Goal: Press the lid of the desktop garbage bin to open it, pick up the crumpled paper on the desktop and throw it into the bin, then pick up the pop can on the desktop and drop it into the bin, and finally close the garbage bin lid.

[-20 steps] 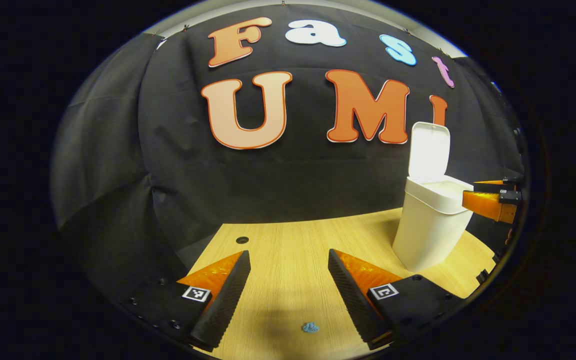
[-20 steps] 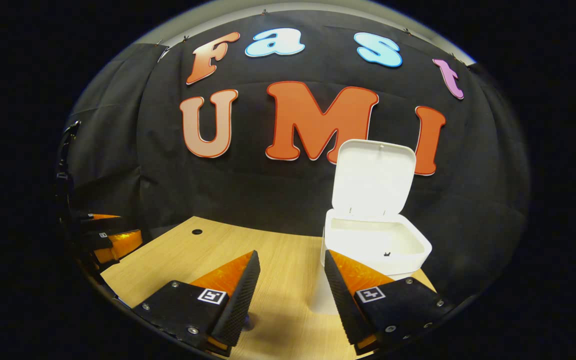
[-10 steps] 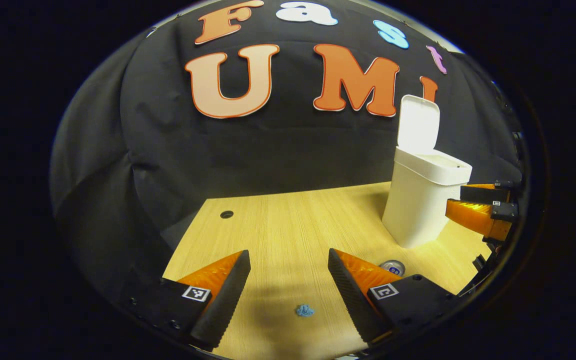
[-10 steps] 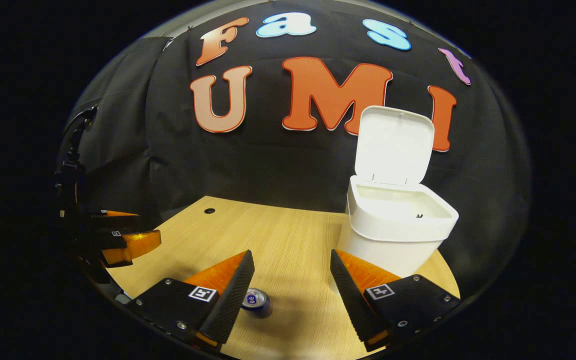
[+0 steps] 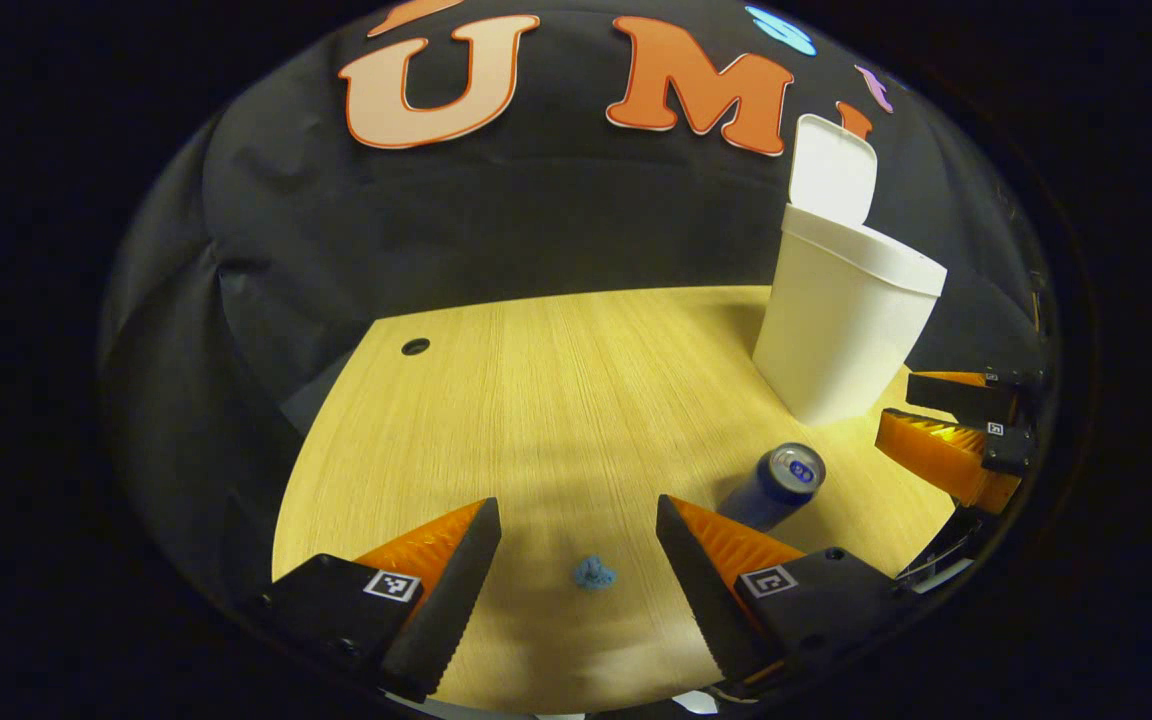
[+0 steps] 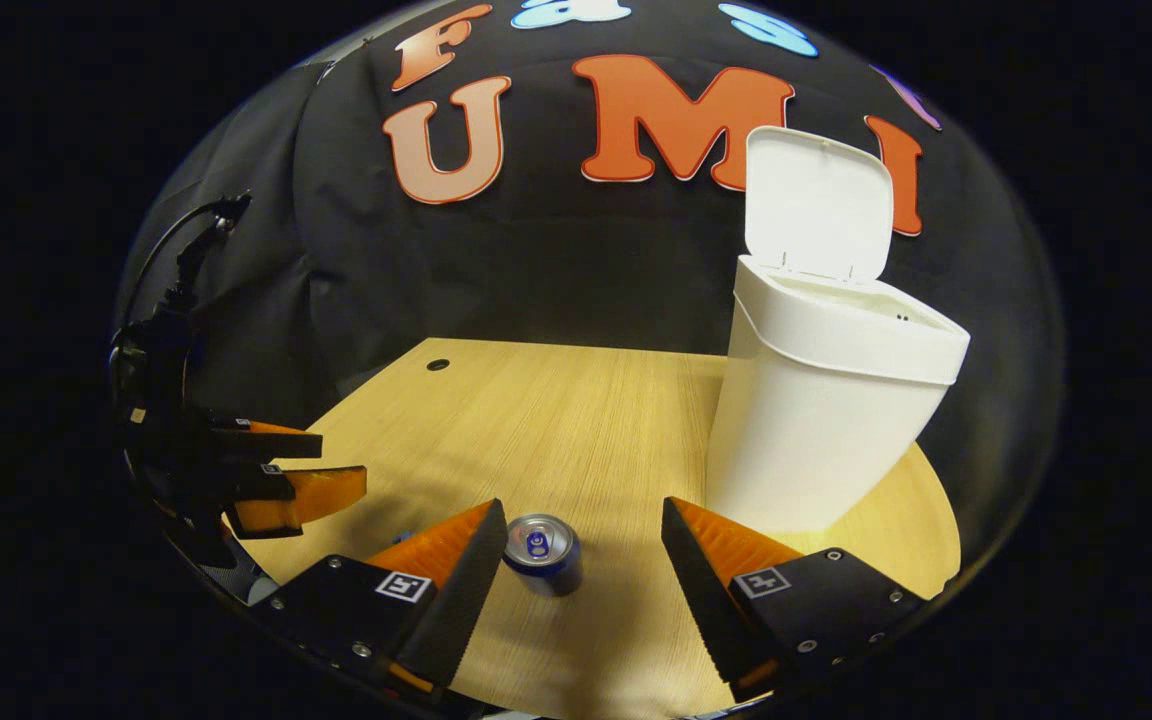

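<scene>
The white bin [image 5: 844,325] [image 6: 821,420] stands on the wooden table with its lid [image 5: 831,170] [image 6: 816,205] swung up. A small blue crumpled paper [image 5: 593,573] lies on the table between the fingers of my left gripper [image 5: 576,585], which is open above it. A blue pop can [image 5: 776,485] [image 6: 543,550] stands upright left of the bin. My right gripper [image 6: 581,585] is open, with the can just ahead of its left finger. The left gripper view shows the right gripper [image 5: 951,435] at its right edge; the right gripper view shows the left gripper [image 6: 281,475] at its left edge.
The wooden table [image 5: 556,400] [image 6: 536,430] has a small round hole [image 5: 415,347] [image 6: 437,365] near its far left corner. The black cloth wall rises right behind the table and the bin. A cable [image 6: 186,250] runs up from the left gripper.
Both views have tilted down toward the table. The crumpled paper now sits higher between my left fingers, and the can has come fully into sight in both views. The lid stays up.
</scene>
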Motion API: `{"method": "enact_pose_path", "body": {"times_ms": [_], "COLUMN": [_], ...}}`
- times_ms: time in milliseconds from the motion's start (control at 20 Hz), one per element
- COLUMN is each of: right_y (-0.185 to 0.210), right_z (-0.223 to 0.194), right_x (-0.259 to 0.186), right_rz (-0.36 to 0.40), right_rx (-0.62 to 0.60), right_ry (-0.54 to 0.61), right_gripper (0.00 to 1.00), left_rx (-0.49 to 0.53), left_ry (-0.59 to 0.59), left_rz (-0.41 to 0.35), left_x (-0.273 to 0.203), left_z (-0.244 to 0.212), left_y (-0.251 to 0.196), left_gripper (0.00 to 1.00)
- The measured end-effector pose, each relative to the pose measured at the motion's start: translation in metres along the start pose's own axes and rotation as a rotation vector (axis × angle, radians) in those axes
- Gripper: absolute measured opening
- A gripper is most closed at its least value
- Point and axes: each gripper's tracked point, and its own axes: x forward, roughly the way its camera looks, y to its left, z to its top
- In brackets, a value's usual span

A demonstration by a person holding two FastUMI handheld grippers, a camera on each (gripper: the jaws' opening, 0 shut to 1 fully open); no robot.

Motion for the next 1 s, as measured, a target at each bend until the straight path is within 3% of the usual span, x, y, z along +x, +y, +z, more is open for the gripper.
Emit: {"method": "enact_pose_path", "body": {"times_ms": [600, 850, 1000], "right_y": [0.020, 0.025, 0.026], "right_z": [-0.058, -0.078, -0.085], "right_x": [0.022, 0.033, 0.038], "right_rz": [0.031, 0.041, 0.043], "right_rx": [-0.010, 0.009, 0.013], "right_ry": [0.117, 0.159, 0.172], "right_gripper": [0.95, 0.95, 0.95], "left_rx": [-0.106, -0.063, -0.038], "left_ry": [0.288, 0.337, 0.327], "left_rz": [-0.004, 0.031, 0.038], "left_x": [0.055, 0.069, 0.076], "left_z": [-0.095, -0.087, -0.059], "left_y": [0.004, 0.010, 0.012], "left_gripper": [0.99, 0.94, 0.80]}}
